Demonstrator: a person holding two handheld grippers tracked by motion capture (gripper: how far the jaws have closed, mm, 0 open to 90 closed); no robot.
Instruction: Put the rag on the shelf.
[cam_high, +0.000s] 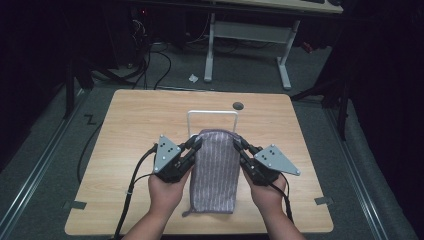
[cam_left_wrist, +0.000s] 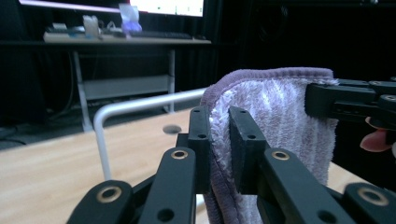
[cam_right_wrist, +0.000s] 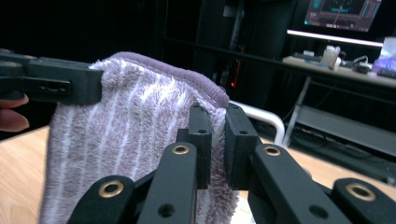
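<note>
The left claw (cam_high: 196, 144) is pinching the striped purple towel's (cam_high: 215, 170) left edge. The right claw (cam_high: 238, 143) is pinching its right edge, lifting its far end above the worktop (cam_high: 140, 120) before the white rack (cam_high: 212, 113).

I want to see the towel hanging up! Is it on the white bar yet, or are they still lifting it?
Not yet. Done: the left gripper and right gripper have each pinched a top corner of the striped purple fluffy towel. In hand: its top end is raised, while its lower end lies on the wooden table. Left: getting it over the white metal bar just behind, probably.
</note>
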